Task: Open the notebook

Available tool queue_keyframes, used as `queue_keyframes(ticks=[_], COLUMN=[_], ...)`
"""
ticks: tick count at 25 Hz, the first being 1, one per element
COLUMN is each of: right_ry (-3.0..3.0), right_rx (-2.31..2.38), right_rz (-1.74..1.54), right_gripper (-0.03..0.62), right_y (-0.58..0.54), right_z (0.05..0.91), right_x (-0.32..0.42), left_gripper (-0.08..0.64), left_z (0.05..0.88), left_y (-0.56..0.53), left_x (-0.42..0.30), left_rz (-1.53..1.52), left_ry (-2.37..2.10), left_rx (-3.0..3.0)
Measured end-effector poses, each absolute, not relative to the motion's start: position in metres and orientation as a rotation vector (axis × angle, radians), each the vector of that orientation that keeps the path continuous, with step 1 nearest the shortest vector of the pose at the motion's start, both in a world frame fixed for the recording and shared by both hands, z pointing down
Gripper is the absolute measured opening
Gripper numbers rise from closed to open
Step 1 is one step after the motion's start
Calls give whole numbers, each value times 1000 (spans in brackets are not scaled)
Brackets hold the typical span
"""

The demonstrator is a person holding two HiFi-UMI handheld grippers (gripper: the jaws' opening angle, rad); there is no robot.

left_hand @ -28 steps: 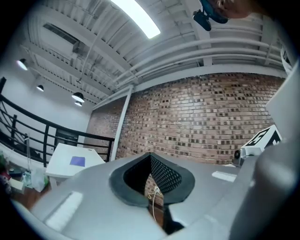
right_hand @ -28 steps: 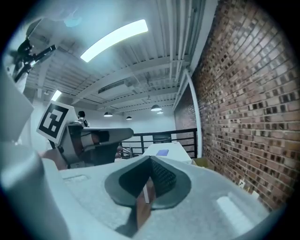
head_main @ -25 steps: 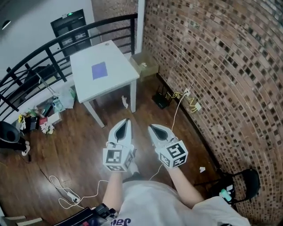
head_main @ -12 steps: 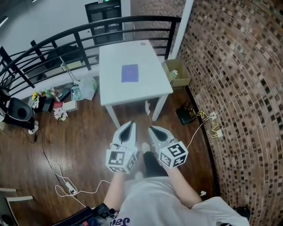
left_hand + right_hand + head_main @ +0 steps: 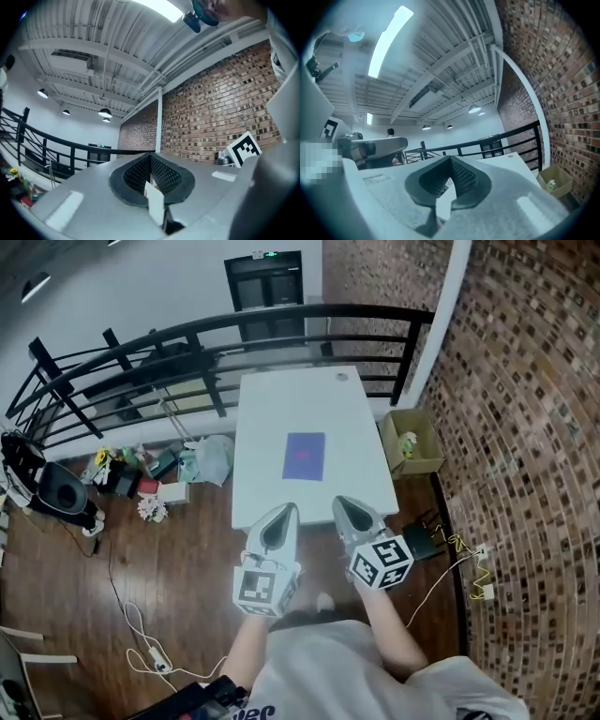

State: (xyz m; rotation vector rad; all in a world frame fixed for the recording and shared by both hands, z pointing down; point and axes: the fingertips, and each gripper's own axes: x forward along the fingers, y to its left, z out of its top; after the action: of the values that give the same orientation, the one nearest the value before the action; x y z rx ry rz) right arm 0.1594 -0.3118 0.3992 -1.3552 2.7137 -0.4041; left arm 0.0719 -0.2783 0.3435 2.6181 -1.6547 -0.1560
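The purple notebook (image 5: 304, 457) lay closed near the middle of the white worktop (image 5: 272, 409). The left gripper (image 5: 288, 508) and right gripper (image 5: 340, 502) hovered side by side at its near edge, jaws pressed together, empty.

Holds the left claw (image 5: 284, 512) out level ahead of the chest, jaws pressed tip to tip on nothing; carries the right claw (image 5: 340, 502) just beside it, not touching, jaws likewise together and empty; turns the left marker cube (image 5: 262, 586) and right marker cube (image 5: 382, 562) upward; stretches the left forearm (image 5: 242, 648) and right forearm (image 5: 389, 634) forward, bare, roughly parallel.
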Motion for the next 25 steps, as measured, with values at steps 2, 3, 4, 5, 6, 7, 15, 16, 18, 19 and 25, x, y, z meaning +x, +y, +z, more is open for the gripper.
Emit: queue_keyframes(ticks=[2, 3, 4, 5, 6, 7, 15, 16, 18, 19, 25], right_ry=[2709, 2715, 2729, 2747, 2763, 2773, 2825, 2811, 2776, 2764, 2729], right_rx=[-1360, -1361, -1360, -1363, -1371, -1384, -1452, -1467, -1531, -1570, -1682], right_rz=[-458, -489, -520, -550, -578, -606, -758, -815, -907, -938, -1045], right_gripper=[-11, -11, -11, -11, -11, -11, -11, -11, -11, -11, -11], right_y=[-346, -360, -370, -378, -386, -397, -502, -509, -520, -525, -569], right_z=[409, 414, 421, 428, 437, 445, 503, 514, 537, 548, 598], right_x=[157, 154, 149, 145, 140, 137, 104, 101, 103, 106, 129], left_gripper=[17, 17, 17, 18, 18, 17, 18, 17, 17, 17, 18], left_z=[351, 357, 363, 369, 373, 377, 399, 404, 420, 431, 495], left_y=[-306, -320, -332, -342, -352, -364, -489, -502, -523, -532, -581], left_x=[65, 60, 54, 49, 43, 38, 3, -1, -1, 1, 21], left_rz=[-127, -114, -112, -120, -130, -134, -94, -66, 16, 58, 161], left_ry=[-1675, -1667, -1643, -1611, -1583, -1567, -1463, -1447, -1412, -1387, -1270], left_rx=[2600, 2583, 2566, 2553, 2550, 2555, 2615, 2640, 2703, 2721, 2655])
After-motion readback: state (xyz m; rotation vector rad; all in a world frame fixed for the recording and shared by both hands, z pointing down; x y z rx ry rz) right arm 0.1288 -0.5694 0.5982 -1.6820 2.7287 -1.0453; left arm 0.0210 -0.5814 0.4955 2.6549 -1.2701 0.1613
